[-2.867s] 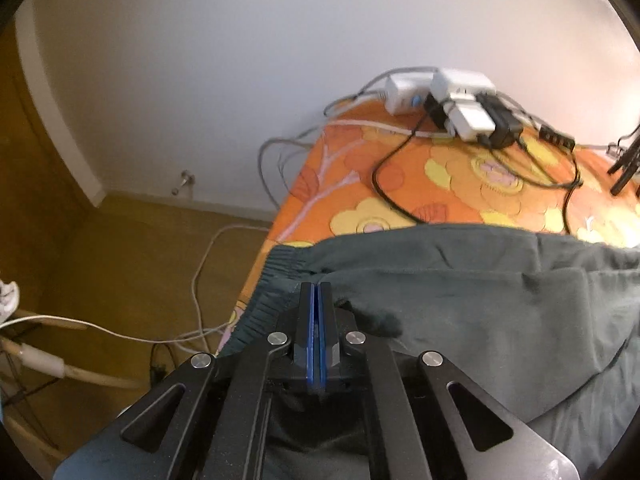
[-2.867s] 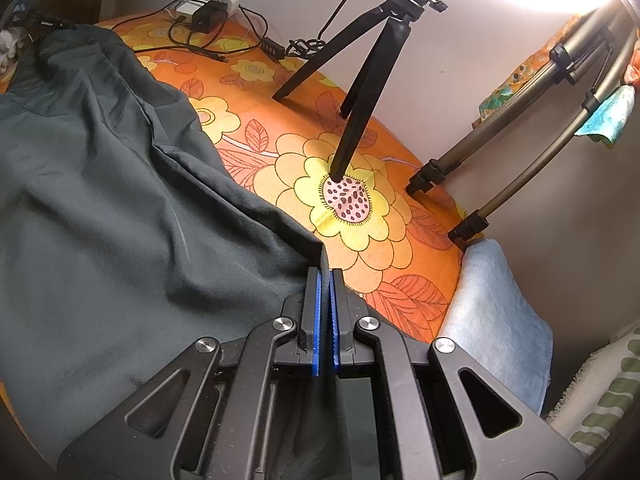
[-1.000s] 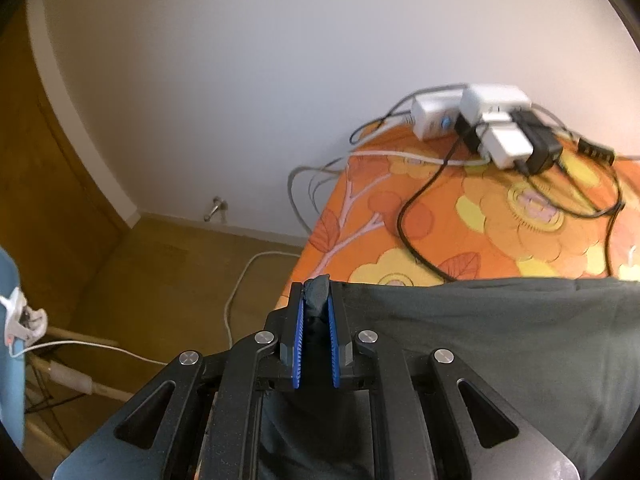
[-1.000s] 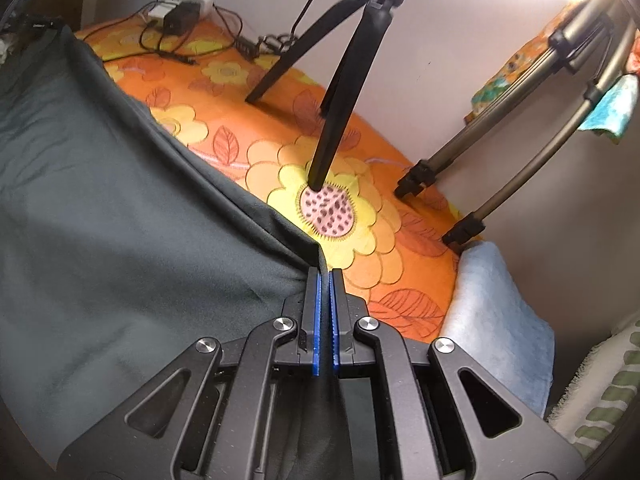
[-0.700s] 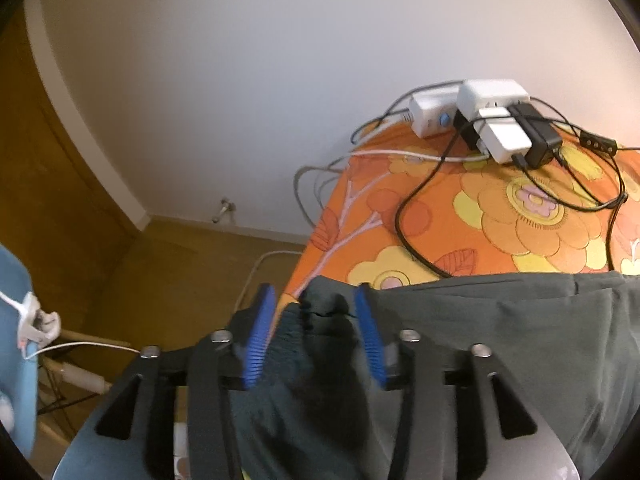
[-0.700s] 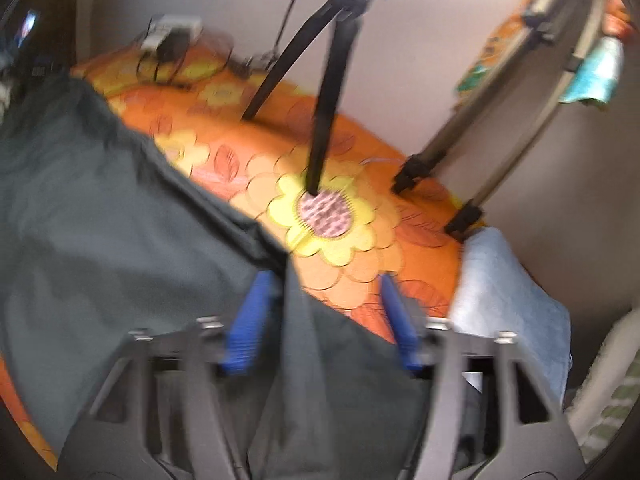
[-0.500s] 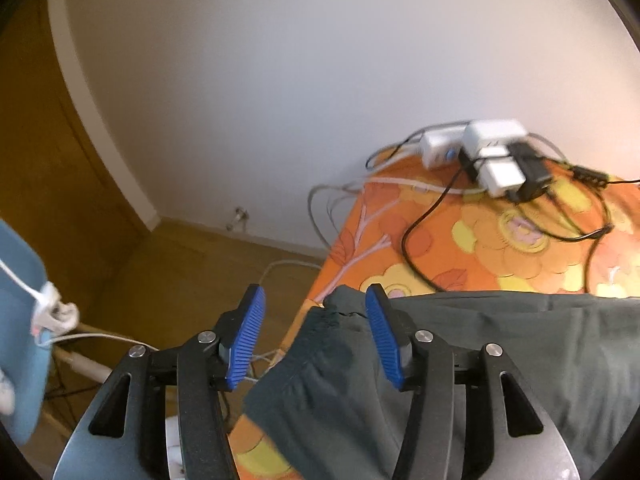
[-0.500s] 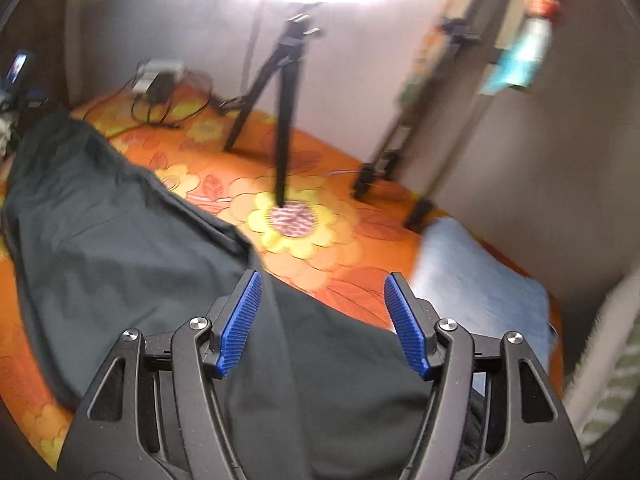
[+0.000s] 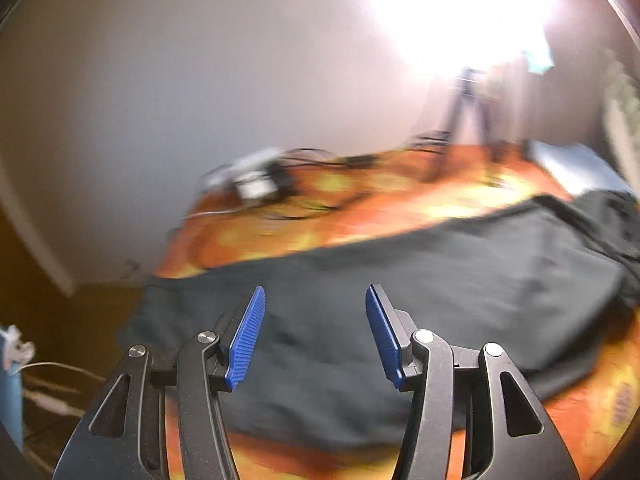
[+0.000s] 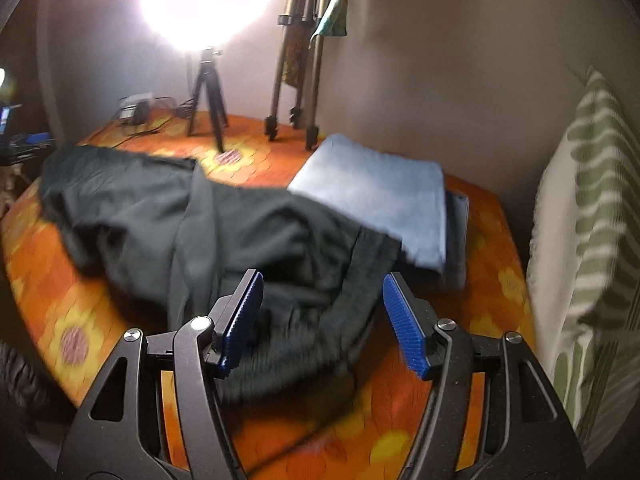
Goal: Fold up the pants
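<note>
The dark grey-green pants (image 9: 400,280) lie spread across the orange flowered bedcover (image 9: 592,400), loose and wrinkled. In the right wrist view the pants (image 10: 240,232) stretch from the far left to a bunched end with a dark band just ahead of my fingers. My left gripper (image 9: 316,332) is open and empty above the near edge of the pants. My right gripper (image 10: 322,320) is open and empty above the bunched end. Both views are motion-blurred.
A folded light blue cloth (image 10: 380,196) lies behind the pants' end. A black tripod (image 10: 208,96) and a taller stand (image 10: 296,80) rise at the back under a bright lamp (image 10: 204,0). Plugs and cables (image 9: 260,184) sit at the bed's far corner. A striped pillow (image 10: 592,248) is on the right.
Both grippers opened and let go of the pants, which dropped onto the bed. Both grippers then pulled back and up, and the left view swung right.
</note>
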